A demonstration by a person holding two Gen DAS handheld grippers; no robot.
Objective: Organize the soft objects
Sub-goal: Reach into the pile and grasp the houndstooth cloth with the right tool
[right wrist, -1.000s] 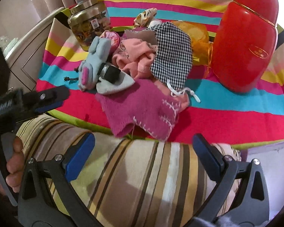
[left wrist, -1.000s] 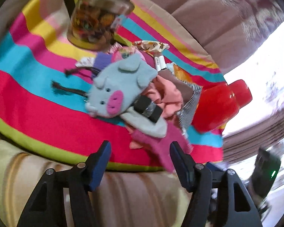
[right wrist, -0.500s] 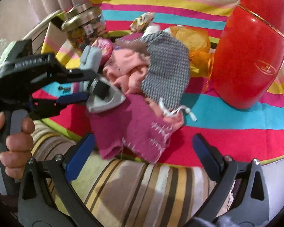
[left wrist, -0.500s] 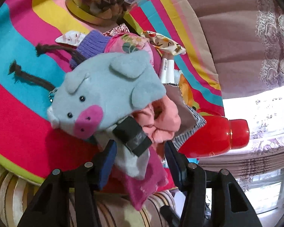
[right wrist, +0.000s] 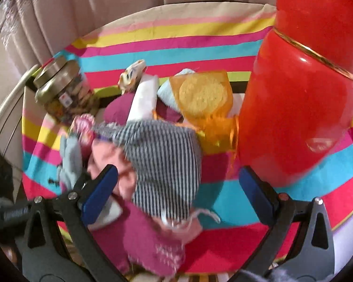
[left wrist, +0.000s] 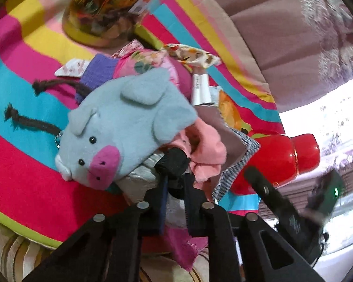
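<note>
left claw (left wrist: 174, 188) pinched shut on, i think, the grey cloth (left wrist: 141, 176) under the pig toy (left wrist: 120, 127); my right claw (right wrist: 176, 195) gaped open over the striped pouch (right wrist: 162, 164).

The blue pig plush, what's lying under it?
The blue pig plush lies on a grey cloth and a peach garment; a purple knit shows behind. Anything beneath is covered.

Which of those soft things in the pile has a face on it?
The light blue pig plush: it has black bead eyes and a pink snout. The checked cloth and magenta knit are faceless.
</note>
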